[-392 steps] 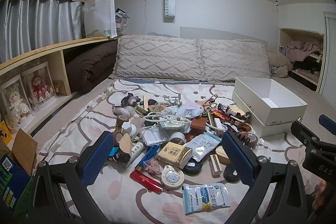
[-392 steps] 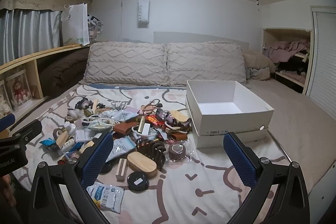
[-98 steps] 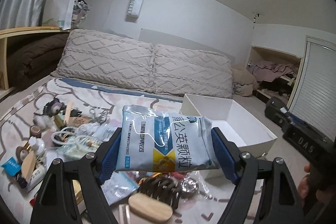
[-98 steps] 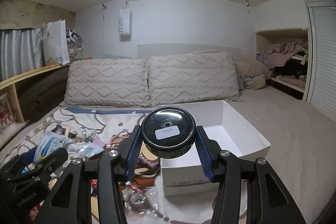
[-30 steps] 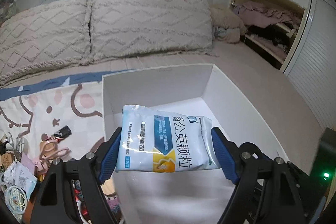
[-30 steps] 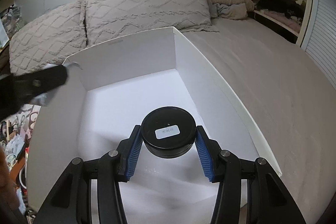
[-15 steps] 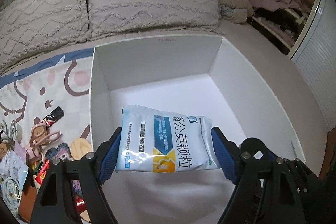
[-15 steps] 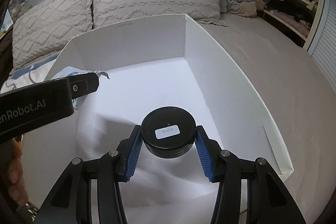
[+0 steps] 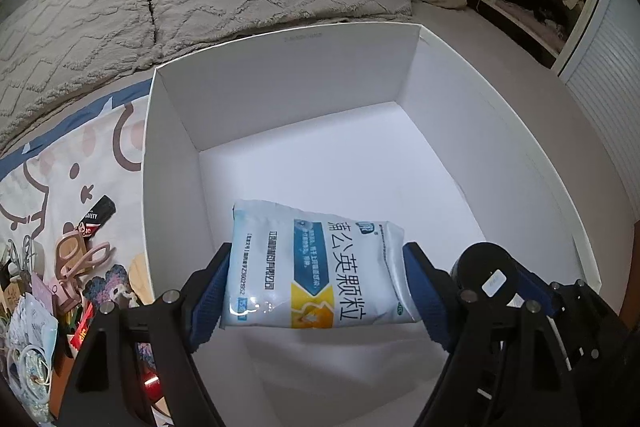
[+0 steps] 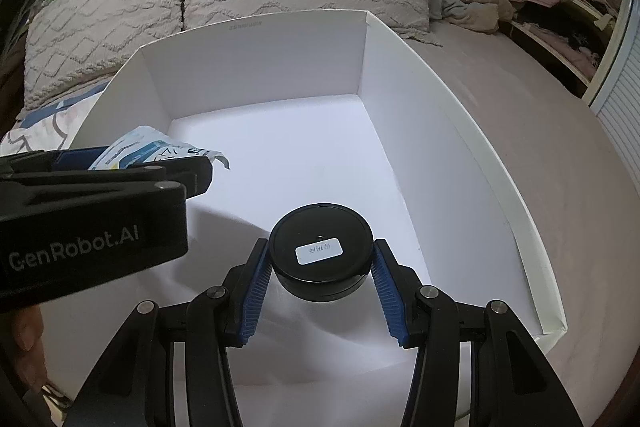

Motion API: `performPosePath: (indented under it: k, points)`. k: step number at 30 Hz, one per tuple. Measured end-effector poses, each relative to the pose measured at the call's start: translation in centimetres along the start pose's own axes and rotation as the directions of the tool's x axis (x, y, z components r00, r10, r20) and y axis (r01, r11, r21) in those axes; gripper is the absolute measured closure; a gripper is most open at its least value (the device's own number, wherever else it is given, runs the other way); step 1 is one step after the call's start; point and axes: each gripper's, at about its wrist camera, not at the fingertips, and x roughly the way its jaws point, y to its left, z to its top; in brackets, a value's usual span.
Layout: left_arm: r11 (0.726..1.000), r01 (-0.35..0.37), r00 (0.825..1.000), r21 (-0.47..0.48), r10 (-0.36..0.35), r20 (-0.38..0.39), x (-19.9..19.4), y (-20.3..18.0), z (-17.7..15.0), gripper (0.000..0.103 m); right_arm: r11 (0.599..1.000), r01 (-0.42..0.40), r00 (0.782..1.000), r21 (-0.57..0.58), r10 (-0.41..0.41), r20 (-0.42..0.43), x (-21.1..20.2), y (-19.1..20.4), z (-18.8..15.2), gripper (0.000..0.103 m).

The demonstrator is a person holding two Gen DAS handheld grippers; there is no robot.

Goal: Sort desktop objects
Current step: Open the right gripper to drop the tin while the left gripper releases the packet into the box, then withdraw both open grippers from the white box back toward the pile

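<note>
left gripper (image 9: 316, 291) clamped on sachet (image 9: 316, 267); right gripper (image 10: 320, 277) clamped on black tin (image 10: 320, 251) | both over white box (image 10: 256, 39) | risk: colliding inside box; tin rolling on release

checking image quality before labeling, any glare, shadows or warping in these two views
Left wrist view: glare streaks on the granule sachet gripped by the left tool; fisheye bends the white box walls. Right wrist view: the black round tin in the right tool and both tools cast soft shadows on the bright box floor; corners vignette black.
</note>
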Motion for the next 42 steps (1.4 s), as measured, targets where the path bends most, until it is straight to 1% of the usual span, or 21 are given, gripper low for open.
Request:
performPosePath:
  k: [6, 11, 16, 23, 28, 42]
  points:
    - [1.0, -0.01, 1.0, -0.002, 0.01, 0.003, -0.04, -0.12, -0.08, 0.016, 1.0, -0.018, 1.0, -0.001, 0.018, 0.0, -0.07, -0.1, -0.1, 0.052]
    - [1.0, -0.011, 1.0, 0.003, 0.011, 0.002, 0.0, -0.24, -0.13, 0.015, 1.0, -0.007, 1.0, -0.011, 0.007, -0.007, 0.07, 0.11, -0.17, 0.052]
    - [1.0, -0.017, 1.0, 0.008, 0.017, 0.008, 0.04, -0.28, -0.28, 0.014, 1.0, -0.017, 1.0, -0.016, 0.017, -0.009, -0.01, 0.16, -0.28, 0.052]
    - [1.0, -0.005, 1.0, 0.016, 0.004, 0.01, -0.01, -0.3, -0.22, 0.008, 1.0, -0.017, 1.0, -0.02, 0.017, -0.009, -0.18, 0.2, -0.38, 0.052]
    - [1.0, -0.023, 1.0, 0.014, 0.022, 0.022, -0.18, -0.34, -0.21, 0.004, 1.0, -0.01, 1.0, -0.026, 0.009, -0.009, -0.03, 0.31, -0.39, 0.052]
    - [0.999, -0.032, 0.999, -0.001, 0.032, 0.027, -0.22, -0.25, -0.28, 0.004, 1.0, -0.009, 1.0, -0.029, 0.009, -0.008, 0.03, 0.3, -0.4, 0.052]
